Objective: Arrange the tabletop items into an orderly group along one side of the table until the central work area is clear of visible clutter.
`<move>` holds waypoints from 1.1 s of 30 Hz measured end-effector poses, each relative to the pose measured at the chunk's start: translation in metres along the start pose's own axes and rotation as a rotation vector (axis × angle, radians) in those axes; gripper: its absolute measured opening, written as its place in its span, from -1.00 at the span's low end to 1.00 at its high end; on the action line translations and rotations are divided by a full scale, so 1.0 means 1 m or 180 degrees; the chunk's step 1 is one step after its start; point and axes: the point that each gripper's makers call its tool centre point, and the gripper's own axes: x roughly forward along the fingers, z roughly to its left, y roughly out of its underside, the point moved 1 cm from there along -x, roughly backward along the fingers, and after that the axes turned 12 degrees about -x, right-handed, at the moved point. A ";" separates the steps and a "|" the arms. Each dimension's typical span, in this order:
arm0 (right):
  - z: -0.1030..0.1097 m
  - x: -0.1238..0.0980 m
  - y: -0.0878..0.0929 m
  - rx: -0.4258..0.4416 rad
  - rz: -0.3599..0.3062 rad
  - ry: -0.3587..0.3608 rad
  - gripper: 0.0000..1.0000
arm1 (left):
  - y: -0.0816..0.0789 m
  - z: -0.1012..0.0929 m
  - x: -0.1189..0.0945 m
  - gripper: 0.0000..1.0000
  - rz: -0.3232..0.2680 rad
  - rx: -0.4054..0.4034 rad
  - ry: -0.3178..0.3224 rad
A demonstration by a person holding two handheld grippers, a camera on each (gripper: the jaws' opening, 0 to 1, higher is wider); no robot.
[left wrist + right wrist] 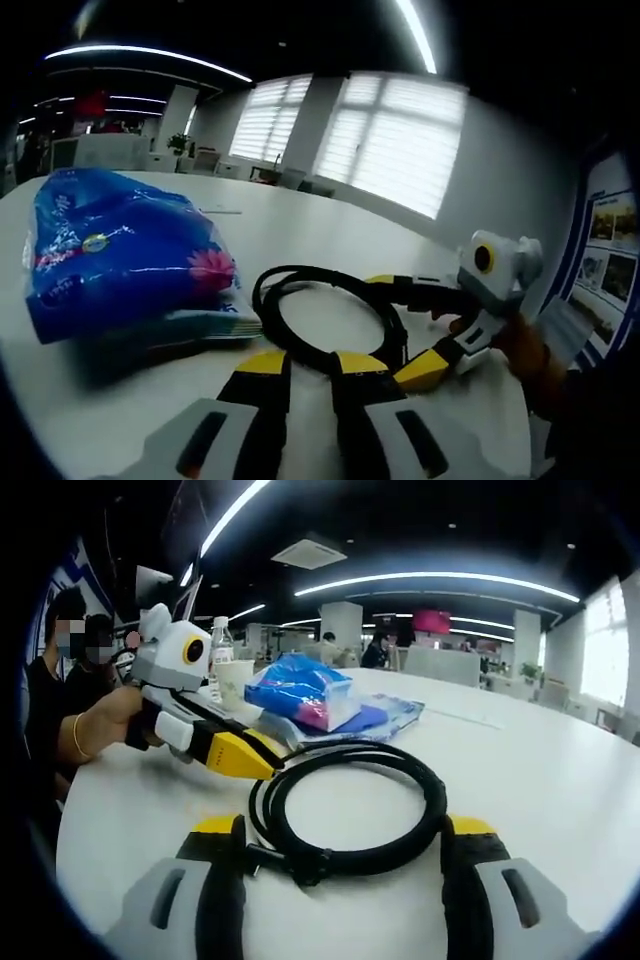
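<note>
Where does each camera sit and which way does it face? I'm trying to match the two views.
Left gripper view: rides the left hand-held gripper, facing the windows across the white table, over the black cable coil and blue package; the right hand-held gripper and the person's hand enter from the right.
Right gripper view: rides the right hand-held gripper, its jaws wide around the cable coil, facing the office; the left hand-held gripper enters from the left.
Shared: coil, package, table.
</note>
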 end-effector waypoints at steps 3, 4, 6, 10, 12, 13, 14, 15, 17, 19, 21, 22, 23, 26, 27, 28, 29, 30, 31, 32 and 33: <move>0.000 0.000 0.000 -0.0023 -0.0005 0.0004 0.52 | 0.000 0.000 0.000 -0.72 0.0005 0.0004 0.0000; 0.000 0.000 -0.001 -0.0030 -0.0010 0.0003 0.51 | 0.001 0.000 -0.001 -0.72 0.0013 0.0006 0.0000; 0.000 0.000 0.000 -0.0023 -0.0013 0.0000 0.50 | 0.001 0.000 -0.001 -0.72 0.0010 -0.0009 0.0008; 0.000 0.000 -0.001 -0.0075 -0.0014 0.0016 0.50 | -0.001 -0.002 -0.002 -0.73 -0.0026 0.0005 0.0035; -0.001 0.000 -0.001 -0.0062 0.0003 0.0021 0.50 | -0.003 -0.003 -0.003 -0.74 -0.0048 0.0018 0.0048; -0.001 0.000 -0.001 -0.0060 0.0003 0.0020 0.50 | -0.004 -0.003 -0.003 -0.74 -0.0058 0.0015 0.0050; -0.001 0.000 -0.001 -0.0055 0.0000 0.0022 0.50 | -0.004 -0.003 -0.003 -0.74 -0.0060 0.0001 0.0055; -0.001 0.000 0.000 -0.0040 0.0012 0.0021 0.50 | -0.004 -0.003 -0.003 -0.74 -0.0061 -0.0013 0.0061; -0.001 -0.001 -0.002 -0.0042 0.0002 0.0026 0.49 | -0.004 -0.003 -0.003 -0.74 -0.0070 -0.0027 0.0072; -0.002 -0.002 -0.005 -0.0041 -0.0035 0.0040 0.49 | -0.006 -0.004 -0.004 -0.74 -0.0090 -0.0042 0.0093; -0.003 -0.004 -0.007 -0.0027 -0.0047 0.0056 0.49 | -0.009 -0.005 -0.005 -0.75 -0.0128 -0.0066 0.0128; -0.003 -0.004 -0.008 -0.0022 -0.0055 0.0061 0.49 | -0.011 -0.007 -0.006 -0.75 -0.0151 -0.0076 0.0150; -0.004 -0.006 -0.010 -0.0011 -0.0054 0.0072 0.48 | -0.012 -0.008 -0.007 -0.75 -0.0173 -0.0083 0.0172; -0.004 -0.009 -0.013 -0.0003 -0.0075 0.0091 0.48 | -0.016 -0.012 -0.010 -0.76 -0.0224 -0.0100 0.0220; -0.004 -0.010 -0.015 -0.0006 -0.0086 0.0103 0.46 | -0.018 -0.013 -0.011 -0.76 -0.0236 -0.0112 0.0239; -0.004 -0.012 -0.017 -0.0021 -0.0102 0.0116 0.43 | -0.019 -0.015 -0.012 -0.76 -0.0251 -0.0131 0.0261; -0.005 -0.013 -0.018 -0.0020 -0.0114 0.0138 0.43 | -0.020 -0.016 -0.013 -0.76 -0.0263 -0.0144 0.0289; -0.005 -0.015 -0.019 -0.0010 -0.0134 0.0145 0.42 | -0.022 -0.017 -0.014 -0.76 -0.0283 -0.0168 0.0315; -0.005 -0.017 -0.021 0.0009 -0.0159 0.0153 0.42 | -0.024 -0.019 -0.015 -0.76 -0.0307 -0.0195 0.0350; -0.005 -0.018 -0.022 0.0031 -0.0169 0.0158 0.42 | -0.025 -0.020 -0.016 -0.76 -0.0313 -0.0199 0.0367; -0.004 -0.020 -0.023 0.0041 -0.0185 0.0164 0.42 | -0.026 -0.022 -0.017 -0.77 -0.0332 -0.0210 0.0390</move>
